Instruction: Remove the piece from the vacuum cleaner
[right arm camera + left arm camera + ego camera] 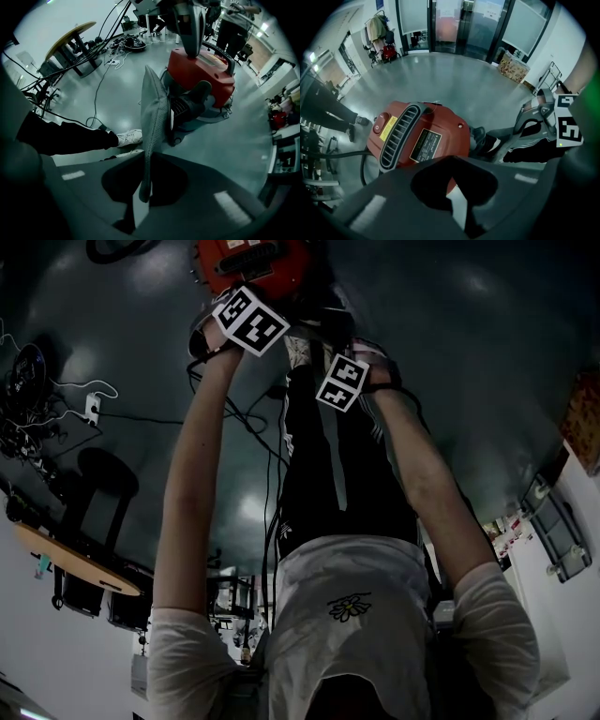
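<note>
A red vacuum cleaner (417, 136) stands on the grey floor, and only its top shows at the upper edge of the head view (251, 263). My right gripper (143, 187) is shut on a thin grey mesh piece (154, 112), seen edge-on and held off to the side of the vacuum cleaner (201, 70). My left gripper (452, 187) points down over the red body with its jaws together and nothing between them. In the right gripper view its tapered tip (190, 47) rests on the vacuum's top. Both marker cubes (248, 320) (342, 382) show in the head view.
Black cables (98, 79) trail across the floor toward a round wooden table (70, 35). My own black trouser leg and white shoe (127, 137) are close to the vacuum. Glass doors (454, 23) and a cardboard box (513, 68) are farther off. Other people stand behind (234, 28).
</note>
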